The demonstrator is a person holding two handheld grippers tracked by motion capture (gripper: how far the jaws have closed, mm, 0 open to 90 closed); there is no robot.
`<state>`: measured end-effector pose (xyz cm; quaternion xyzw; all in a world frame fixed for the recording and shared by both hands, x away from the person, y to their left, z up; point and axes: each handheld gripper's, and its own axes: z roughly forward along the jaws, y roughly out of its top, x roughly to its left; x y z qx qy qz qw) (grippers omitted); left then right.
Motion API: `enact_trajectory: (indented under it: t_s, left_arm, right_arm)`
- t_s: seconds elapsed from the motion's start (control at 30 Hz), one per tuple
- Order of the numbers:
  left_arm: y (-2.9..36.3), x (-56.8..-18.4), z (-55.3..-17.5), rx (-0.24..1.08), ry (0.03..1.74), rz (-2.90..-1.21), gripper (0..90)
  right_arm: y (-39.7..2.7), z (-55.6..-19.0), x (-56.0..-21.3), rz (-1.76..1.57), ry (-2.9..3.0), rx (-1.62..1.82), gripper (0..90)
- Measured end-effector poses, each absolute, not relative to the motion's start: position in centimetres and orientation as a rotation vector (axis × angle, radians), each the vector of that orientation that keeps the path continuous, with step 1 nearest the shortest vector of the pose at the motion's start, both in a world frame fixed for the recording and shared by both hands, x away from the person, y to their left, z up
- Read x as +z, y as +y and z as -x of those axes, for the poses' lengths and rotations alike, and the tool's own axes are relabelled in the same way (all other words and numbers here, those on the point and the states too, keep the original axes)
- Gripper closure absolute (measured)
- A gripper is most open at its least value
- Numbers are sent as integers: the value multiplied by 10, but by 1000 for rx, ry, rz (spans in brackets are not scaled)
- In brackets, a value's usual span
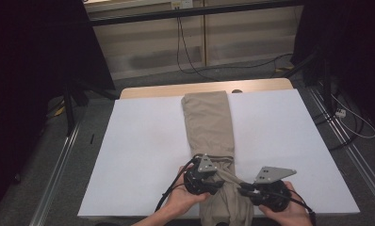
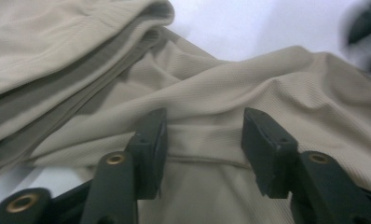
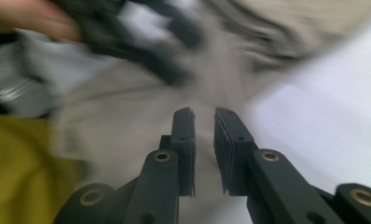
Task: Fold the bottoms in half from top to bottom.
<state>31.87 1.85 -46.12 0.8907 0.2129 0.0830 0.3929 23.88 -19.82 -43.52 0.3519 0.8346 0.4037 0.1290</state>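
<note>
The beige trousers (image 1: 209, 127) are lying down the middle of the white table cover (image 1: 143, 150), folded into one long strip. The strip's long axis is running straight away from you, with the far end reaching the cover's far edge and the near end spilling over the edge by your hands.

That near end is bunching into loose ridges, and this is where you are working. Your left gripper (image 2: 204, 140) is standing half open with a raised fold of the trousers lying between its pads (image 2: 151, 144) — nothing clamped there. Your right gripper (image 3: 203, 140) is hovering just beside the left one, over the same bunched end; its jaws are standing almost together with only a narrow gap, and I cannot tell whether any cloth is caught in it.

To do this step well, I would be sinking the left jaws deeper over that ridge before squeezing — catching every layer, not only the top skin.
</note>
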Motion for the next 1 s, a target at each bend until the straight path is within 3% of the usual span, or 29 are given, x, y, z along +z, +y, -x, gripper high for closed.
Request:
enact_trajectory:
  t_s: [0.03, 0.1, 0.13, 0.27, 0.3, 0.37, 0.4, 0.7, 0.77, 0.8, 0.87, 0.93, 1.0]
  left_arm:
    - [17, -461, -318, 222, 529, -2263, 563]
    - [18, -459, -318, 195, 545, -2258, 791]
    - [18, -459, -319, 182, 556, -2253, 858]
    - [26, -452, -322, 114, 591, -2205, 892]
    - [29, -449, -323, 108, 591, -2204, 892]
    - [33, -444, -323, 98, 599, -2195, 893]
    - [35, -441, -322, 103, 602, -2182, 893]
    - [60, -417, -318, 110, 619, -2204, 891]
    - [65, -425, -318, 111, 646, -2219, 880]
    - [67, -428, -319, 114, 661, -2215, 851]
    - [72, -436, -317, 132, 693, -2205, 663]
    - [76, -438, -311, 146, 665, -2226, 582]
    - [79, -436, -299, 147, 617, -2234, 543]
  right_arm:
    - [-191, -237, -438, -1004, 2460, 1164, 742]
    - [-181, -236, -445, -961, 2518, 1155, 667]
    - [-176, -235, -448, -943, 2544, 1147, 632]
    - [-163, -231, -454, -881, 2591, 1130, 611]
    - [-159, -231, -456, -871, 2594, 1104, 649]
    - [-155, -230, -459, -852, 2592, 1044, 836]
    - [-155, -230, -458, -858, 2597, 1051, 880]
    - [-141, -227, -426, -838, 2574, 1345, 889]
    - [-133, -230, -431, -832, 2599, 1329, 844]
    - [-129, -232, -437, -838, 2622, 1307, 756]
    - [-126, -233, -443, -858, 2628, 1264, 623]
    - [-131, -231, -444, -866, 2619, 1255, 587]
    - [-140, -230, -442, -881, 2589, 1234, 611]
